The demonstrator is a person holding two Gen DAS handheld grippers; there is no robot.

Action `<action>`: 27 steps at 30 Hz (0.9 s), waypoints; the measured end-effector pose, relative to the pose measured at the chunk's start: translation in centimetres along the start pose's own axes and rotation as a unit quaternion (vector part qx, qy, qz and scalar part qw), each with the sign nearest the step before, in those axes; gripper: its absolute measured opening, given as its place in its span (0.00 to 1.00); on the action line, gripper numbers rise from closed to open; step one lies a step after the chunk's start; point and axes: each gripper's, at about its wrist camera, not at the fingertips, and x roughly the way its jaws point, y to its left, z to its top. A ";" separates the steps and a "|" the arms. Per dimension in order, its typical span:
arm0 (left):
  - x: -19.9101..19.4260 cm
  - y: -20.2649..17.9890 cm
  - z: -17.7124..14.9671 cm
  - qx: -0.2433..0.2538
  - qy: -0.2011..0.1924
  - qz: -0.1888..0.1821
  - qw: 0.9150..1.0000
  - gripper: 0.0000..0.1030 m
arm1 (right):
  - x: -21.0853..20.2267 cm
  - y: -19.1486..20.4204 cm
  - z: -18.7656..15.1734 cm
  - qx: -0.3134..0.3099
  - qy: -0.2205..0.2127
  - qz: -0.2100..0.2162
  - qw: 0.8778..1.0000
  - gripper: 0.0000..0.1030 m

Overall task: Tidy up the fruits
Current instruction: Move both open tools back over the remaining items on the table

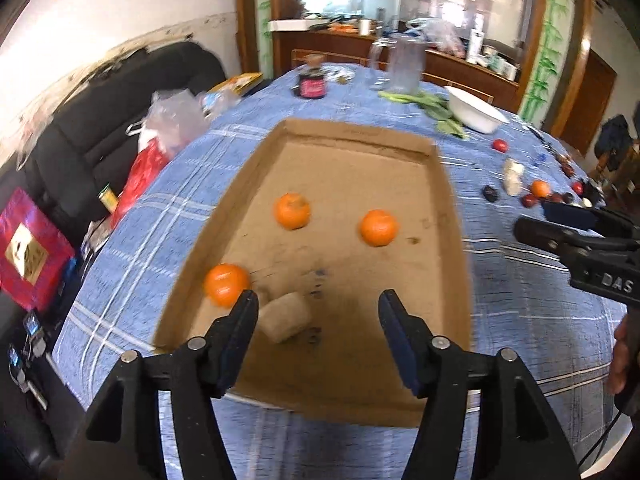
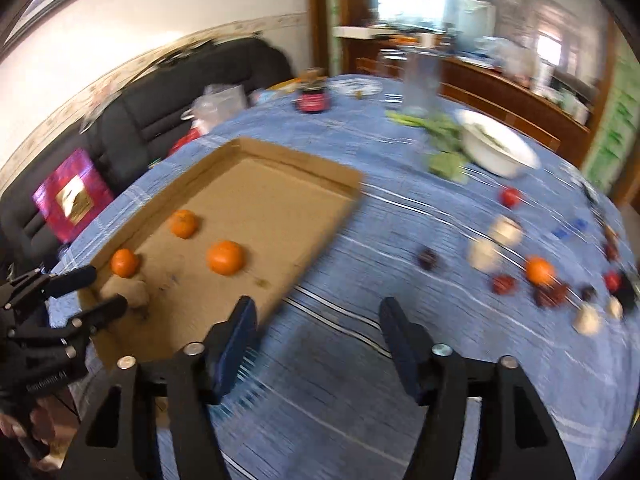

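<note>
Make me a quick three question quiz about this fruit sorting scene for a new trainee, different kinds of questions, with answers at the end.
1. How many oranges lie inside the cardboard tray?
2. True or false: the left gripper is clamped on an orange.
3. Multiple choice: where is the white bowl? A) inside the tray B) on the blue tablecloth beyond the tray C) on the sofa

Key:
1. Three: orange one, orange two, orange three.
2. False; its jaws are open with nothing between them.
3. B
</note>
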 end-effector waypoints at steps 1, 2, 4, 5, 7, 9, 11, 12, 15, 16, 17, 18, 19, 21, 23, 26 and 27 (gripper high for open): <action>0.0 -1.1 0.3 0.009 -0.003 -0.006 1.000 0.68 | -0.8 -1.0 -0.6 0.010 -0.003 -0.012 1.000 0.71; 0.1 -2.0 0.5 0.016 -0.006 -0.012 1.000 0.69 | -1.6 -2.2 -1.4 0.023 -0.005 -0.026 0.999 0.71; 0.6 -4.3 1.2 0.032 -0.004 -0.034 0.999 0.70 | -3.0 -4.3 -2.8 0.045 -0.008 -0.048 0.998 0.71; 0.9 -5.2 1.5 0.039 -0.001 -0.041 0.998 0.70 | -3.8 -5.6 -3.6 0.060 -0.008 -0.059 0.996 0.71; 1.6 -8.2 2.3 0.060 0.009 -0.064 0.996 0.70 | -5.1 -7.7 -5.1 0.087 -0.008 -0.081 0.993 0.71; 2.3 -11.1 2.7 0.080 0.014 -0.081 0.993 0.71 | -6.6 -9.9 -6.6 0.108 -0.011 -0.107 0.988 0.71; 2.7 -13.9 2.9 0.102 0.016 -0.092 0.990 0.76 | -8.2 -11.7 -8.0 0.124 -0.012 -0.131 0.984 0.71; 2.9 -15.7 2.9 0.118 0.014 -0.097 0.988 0.77 | -8.8 -12.5 -8.7 0.131 -0.012 -0.140 0.981 0.71; 3.1 -19.9 2.9 0.153 0.015 -0.112 0.982 0.77 | -10.7 -15.3 -10.8 0.161 -0.012 -0.167 0.973 0.78; 3.2 -21.6 2.8 0.168 0.015 -0.117 0.979 0.78 | -11.3 -16.2 -11.4 0.172 -0.012 -0.173 0.970 0.79; 3.1 -22.3 2.7 0.175 0.014 -0.120 0.977 0.78 | -11.9 -17.1 -12.1 0.182 -0.013 -0.179 0.967 0.79; 3.0 -23.5 2.6 0.184 0.012 -0.124 0.975 0.78 | -12.2 -17.8 -12.5 0.190 -0.013 -0.183 0.965 0.79; 3.0 -24.4 2.6 0.190 0.010 -0.128 0.973 0.78 | -12.5 -18.5 -12.9 0.198 -0.013 -0.186 0.962 0.79; 3.0 -25.6 2.6 0.197 0.009 -0.131 0.972 0.78 | -12.9 -19.8 -13.6 0.213 -0.013 -0.186 0.959 0.79; 3.2 -26.1 2.7 0.200 0.008 -0.125 0.972 0.78 | -13.0 -20.9 -13.8 0.221 -0.016 -0.185 0.957 0.79; 3.7 -26.1 3.0 0.198 0.007 -0.102 0.975 0.78 | -12.5 -22.3 -13.3 0.220 -0.020 -0.180 0.959 0.79; 3.8 -25.8 3.2 0.196 0.007 -0.098 0.976 0.78 | -12.2 -22.7 -13.1 0.218 -0.021 -0.177 0.960 0.79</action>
